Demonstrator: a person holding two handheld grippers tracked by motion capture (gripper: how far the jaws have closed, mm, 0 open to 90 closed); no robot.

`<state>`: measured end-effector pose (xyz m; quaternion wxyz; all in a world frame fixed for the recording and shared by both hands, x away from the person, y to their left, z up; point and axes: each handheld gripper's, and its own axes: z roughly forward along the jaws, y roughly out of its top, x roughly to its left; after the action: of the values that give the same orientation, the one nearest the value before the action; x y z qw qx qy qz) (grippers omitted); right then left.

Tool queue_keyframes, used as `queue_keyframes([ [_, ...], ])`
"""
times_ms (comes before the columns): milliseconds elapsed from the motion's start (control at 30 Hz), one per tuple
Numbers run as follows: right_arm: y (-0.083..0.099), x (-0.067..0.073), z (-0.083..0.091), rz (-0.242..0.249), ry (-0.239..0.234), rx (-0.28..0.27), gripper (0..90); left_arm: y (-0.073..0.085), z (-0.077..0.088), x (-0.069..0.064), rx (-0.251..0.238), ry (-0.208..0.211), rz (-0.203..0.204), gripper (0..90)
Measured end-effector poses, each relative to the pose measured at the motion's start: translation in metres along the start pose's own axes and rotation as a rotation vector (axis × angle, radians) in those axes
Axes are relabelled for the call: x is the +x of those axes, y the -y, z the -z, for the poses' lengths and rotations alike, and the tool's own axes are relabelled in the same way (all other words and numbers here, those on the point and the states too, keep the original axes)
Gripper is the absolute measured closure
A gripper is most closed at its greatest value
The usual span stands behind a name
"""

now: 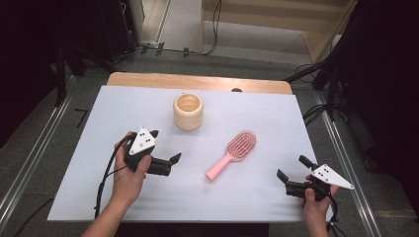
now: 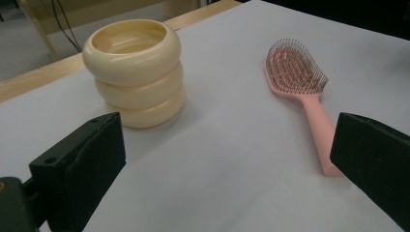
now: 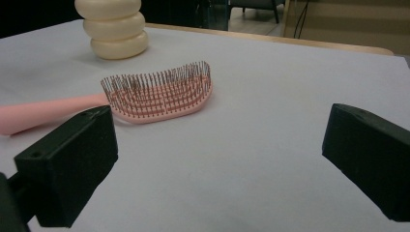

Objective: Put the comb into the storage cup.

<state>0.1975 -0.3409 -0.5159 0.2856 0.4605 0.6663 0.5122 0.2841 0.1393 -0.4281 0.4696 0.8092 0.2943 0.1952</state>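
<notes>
Pink hairbrush [image 1: 233, 152] flat on the white table cover [image 1: 267, 197], bristles up, handle end toward 7 o'clock, head toward 1 o'clock; roughly mid-table, between the two grippers and touched by neither

Cream ribbed cup [image 1: 188, 111] upright at 11 o'clock from the brush, well apart from it, mouth open upward (likely the receptacle, judging by its shape and the clear path from brush to rim)

Left gripper [image 1: 164, 150] held low at 9 o'clock of the brush, jaws apart and empty, aimed across the table; in the left gripper view, both cup [image 2: 134, 72] and brush [image 2: 302, 92] framed between the jaws

Right gripper [image 1: 291, 173] at 4 o'clock of the brush, jaws likewise spread and empty, pointed at the brush head [image 3: 157, 94]

Handle left clear of the cup, hence free for a pinch from either side
</notes>
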Motion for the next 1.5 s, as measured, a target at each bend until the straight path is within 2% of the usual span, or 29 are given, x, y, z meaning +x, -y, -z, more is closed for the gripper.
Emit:
queue_keyframes([
  [467, 0.0, 0.0, 0.0, 0.0, -0.003, -0.001, 0.0, -0.021, -0.029, -0.023, 0.013, 0.046, -0.052, 0.0],
  [1033, 0.0, 0.0, 0.0, -0.002, -0.002, -0.003, 0.0, -0.03, -0.051, -0.038, 0.039, 0.085, -0.073, 0.0],
  [1500, 0.0, 0.0, 0.0, -0.001, -0.003, 0.0, 0.0, -0.036, -0.074, -0.048, 0.086, 0.121, -0.079, 0.0],
])
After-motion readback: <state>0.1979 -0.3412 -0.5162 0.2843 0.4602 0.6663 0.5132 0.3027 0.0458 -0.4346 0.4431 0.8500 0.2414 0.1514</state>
